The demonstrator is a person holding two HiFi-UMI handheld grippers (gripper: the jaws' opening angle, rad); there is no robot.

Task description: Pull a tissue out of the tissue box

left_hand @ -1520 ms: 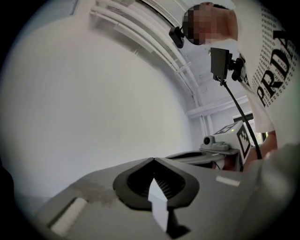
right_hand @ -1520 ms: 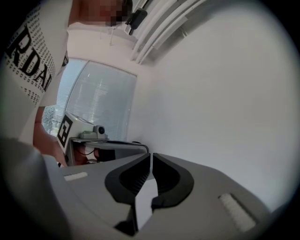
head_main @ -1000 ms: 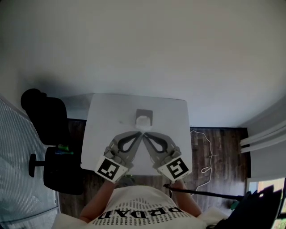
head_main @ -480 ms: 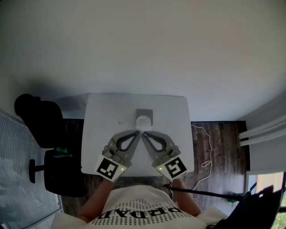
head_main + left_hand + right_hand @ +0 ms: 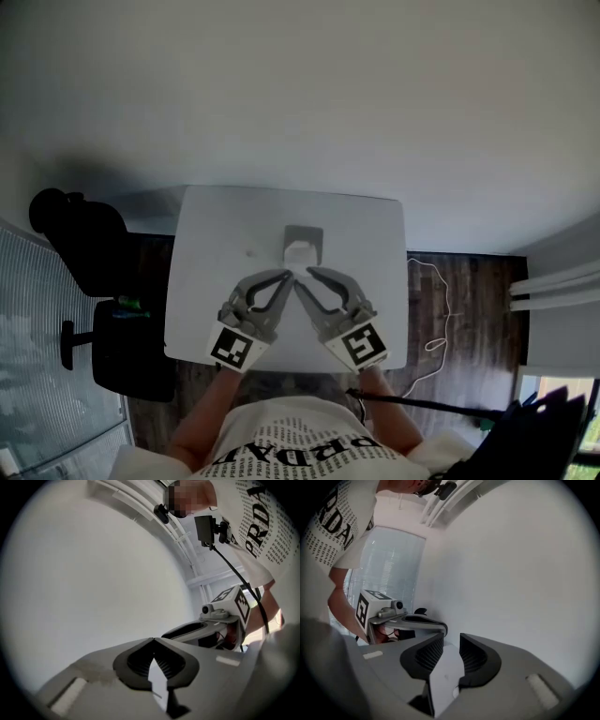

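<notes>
Approach stage: no tissue pulled yet.
The small grey tissue box (image 5: 302,234), with a white tissue tuft (image 5: 300,249) standing out of it, sits untouched mid-table on the white rectangular table (image 5: 216,234). Left gripper (image 5: 287,274): jaws pressed together, empty. Right gripper (image 5: 305,277): jaws have just been opening and now stand spread, with nothing between them (only tabletop shows through). Both tips are near the box; grasp and pull remain.
</notes>
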